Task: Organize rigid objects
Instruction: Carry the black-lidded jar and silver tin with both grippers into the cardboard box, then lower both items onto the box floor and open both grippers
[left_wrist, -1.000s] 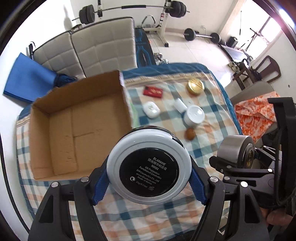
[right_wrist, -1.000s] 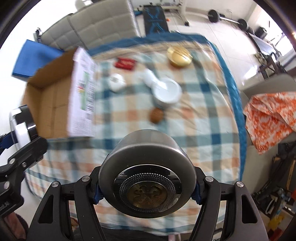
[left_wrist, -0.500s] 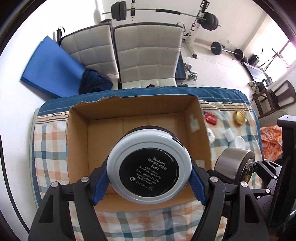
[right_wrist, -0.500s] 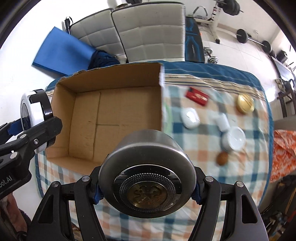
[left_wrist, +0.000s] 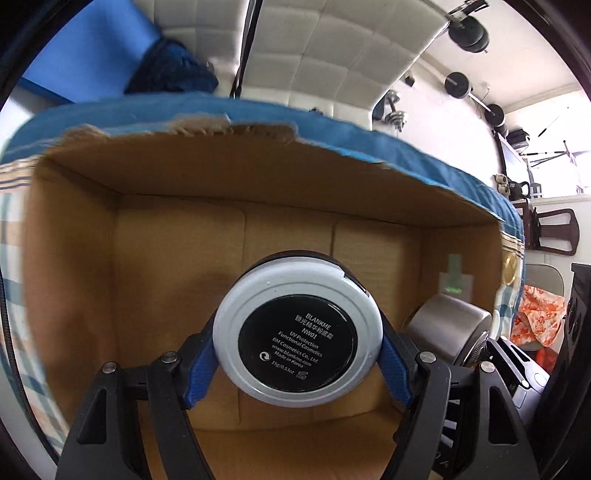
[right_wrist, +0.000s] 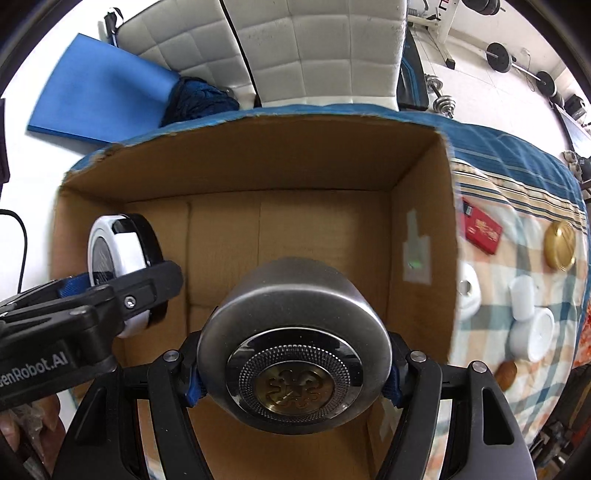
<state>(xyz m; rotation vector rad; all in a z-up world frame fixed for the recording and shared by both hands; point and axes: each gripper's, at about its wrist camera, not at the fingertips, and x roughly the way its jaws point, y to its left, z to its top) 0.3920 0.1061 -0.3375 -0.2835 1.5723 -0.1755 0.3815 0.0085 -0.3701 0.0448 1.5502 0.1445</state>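
My left gripper (left_wrist: 297, 347) is shut on a round white-and-black cosmetic compact (left_wrist: 297, 330) and holds it low inside the open cardboard box (left_wrist: 177, 236). My right gripper (right_wrist: 293, 363) is shut on a round silver metal tin (right_wrist: 293, 343) over the box's (right_wrist: 325, 221) right half. The compact (right_wrist: 118, 247) and left gripper also show at the left of the right wrist view; the tin (left_wrist: 448, 325) shows at the right of the left wrist view. The box floor looks bare.
On the checked cloth right of the box lie a red packet (right_wrist: 482, 232), a gold lid (right_wrist: 561, 245), a white earbud case (right_wrist: 469, 293), a white tube (right_wrist: 522, 297), a white jar (right_wrist: 535, 334) and a brown nut (right_wrist: 506, 373). White chairs (right_wrist: 314, 48) stand behind the table.
Both grippers have moved left from over the cloth to over the box and lower into it. Each keeps hold of its object.
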